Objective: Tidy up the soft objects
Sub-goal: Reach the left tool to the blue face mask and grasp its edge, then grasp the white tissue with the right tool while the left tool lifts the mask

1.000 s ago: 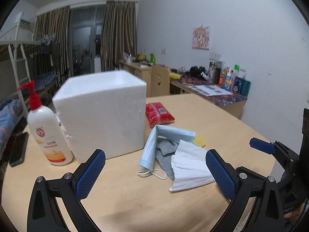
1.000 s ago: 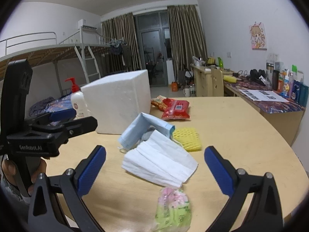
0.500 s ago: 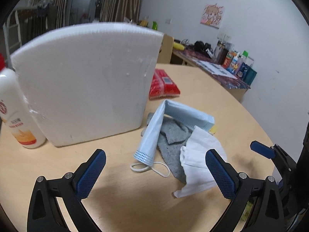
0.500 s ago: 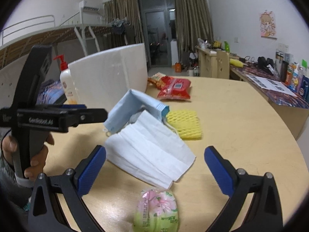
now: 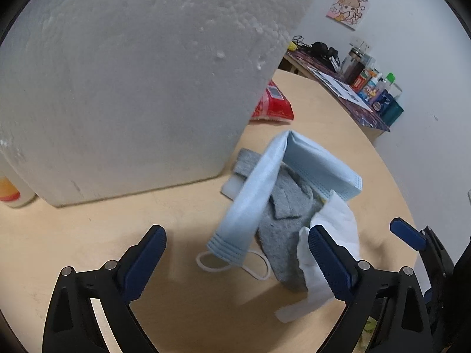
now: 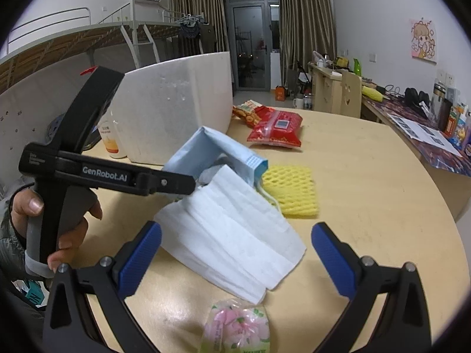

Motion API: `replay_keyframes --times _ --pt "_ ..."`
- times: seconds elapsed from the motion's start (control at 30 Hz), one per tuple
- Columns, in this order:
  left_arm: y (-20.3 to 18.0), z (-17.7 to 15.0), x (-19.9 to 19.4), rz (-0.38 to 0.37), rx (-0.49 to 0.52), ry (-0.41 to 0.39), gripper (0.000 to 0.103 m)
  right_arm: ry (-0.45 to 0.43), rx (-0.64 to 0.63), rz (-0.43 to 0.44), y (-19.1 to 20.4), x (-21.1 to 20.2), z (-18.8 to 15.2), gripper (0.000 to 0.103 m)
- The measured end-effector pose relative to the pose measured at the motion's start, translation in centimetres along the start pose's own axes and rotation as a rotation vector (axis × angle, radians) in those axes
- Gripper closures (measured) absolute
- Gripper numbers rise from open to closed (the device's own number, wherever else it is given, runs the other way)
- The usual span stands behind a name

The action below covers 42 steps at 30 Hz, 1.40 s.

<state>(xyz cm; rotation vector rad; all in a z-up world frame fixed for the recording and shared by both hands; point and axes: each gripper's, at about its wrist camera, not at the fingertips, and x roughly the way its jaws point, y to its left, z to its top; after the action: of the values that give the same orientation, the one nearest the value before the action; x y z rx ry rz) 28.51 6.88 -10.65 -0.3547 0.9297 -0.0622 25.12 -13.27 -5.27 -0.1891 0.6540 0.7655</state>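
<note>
Nothing is sorted yet: every soft item lies loose beside the foam box (image 5: pixel 132 88). Your left gripper (image 5: pixel 235 253) has just been narrowing slightly but stays spread, the pleated blue mask (image 5: pixel 259 194) between its jaws, unpinched. Your right gripper (image 6: pixel 235 253) is spread over crinkly white tissue (image 6: pixel 232 235). Grey felt cloth (image 5: pixel 288 214) and yellow foam netting (image 6: pixel 291 188) sit nearby.

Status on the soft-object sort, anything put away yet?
Nothing looks put away: the blue mask, grey cloth, white tissue, yellow foam net and floral pack all lie loose on the table beside the foam box. In hand: left tongs, closing slightly, empty at the mask. Right tongs open, empty.
</note>
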Motion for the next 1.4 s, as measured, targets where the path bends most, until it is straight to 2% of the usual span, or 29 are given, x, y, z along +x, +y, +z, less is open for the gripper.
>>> replay_keyframes --times 0.2,0.27,0.3,0.37,0.43,0.53,0.67,0.7,0.73,0.87,1.17,1.2,1.27,1.4 --pt "-0.7 0.3 -0.8 -0.002 0.051 -0.058 0.007 0.039 -0.040 -0.010 0.8 1.2 0.0 0.001" --pt "-0.9 0.2 -0.8 -0.010 0.066 -0.068 0.018 0.057 -0.063 -0.013 1.2 1.6 -0.1 0.009" --pt "-1.0 0.2 -0.6 -0.011 0.081 -0.063 0.027 0.069 -0.068 -0.011 1.3 1.9 -0.1 0.010" --pt "-1.2 0.2 0.1 -0.013 0.103 -0.040 0.036 0.081 -0.073 -0.009 1.3 2.1 -0.1 0.018" --pt "-1.0 0.2 0.8 -0.019 0.108 -0.012 0.050 0.101 -0.078 -0.002 1.4 2.4 -0.2 0.021" --pt "-0.8 0.1 1.0 -0.007 0.109 -0.003 0.057 0.125 -0.089 -0.007 1.2 2.6 0.0 0.026" --pt "0.0 0.2 0.2 -0.006 0.085 -0.044 0.062 0.134 -0.104 -0.013 1.3 2.7 0.0 0.026" --pt "0.2 0.2 0.0 -0.010 0.081 -0.053 0.065 0.138 -0.109 -0.019 1.3 2.7 0.1 0.026" --pt "0.2 0.2 -0.1 -0.012 0.080 -0.059 0.074 0.138 -0.109 -0.026 1.4 2.8 0.2 0.026" --pt "0.5 0.1 0.1 -0.034 0.079 -0.039 0.090 0.138 -0.116 -0.039 1.4 3.0 0.7 0.026" --pt "0.0 -0.1 -1.4 -0.073 0.104 -0.100 0.092 0.171 -0.169 -0.077 2.4 3.5 0.6 0.026" --pt "0.1 -0.1 -1.4 -0.075 0.101 -0.098 0.092 0.177 -0.174 -0.072 2.6 3.5 0.6 0.029" --pt "0.2 0.0 -1.4 -0.078 0.093 -0.096 0.092 0.204 -0.178 -0.048 2.8 3.6 0.4 0.054" --pt "0.0 -0.1 -1.8 -0.090 0.100 -0.109 0.092 0.235 -0.196 -0.037 3.2 3.8 -0.4 0.070"
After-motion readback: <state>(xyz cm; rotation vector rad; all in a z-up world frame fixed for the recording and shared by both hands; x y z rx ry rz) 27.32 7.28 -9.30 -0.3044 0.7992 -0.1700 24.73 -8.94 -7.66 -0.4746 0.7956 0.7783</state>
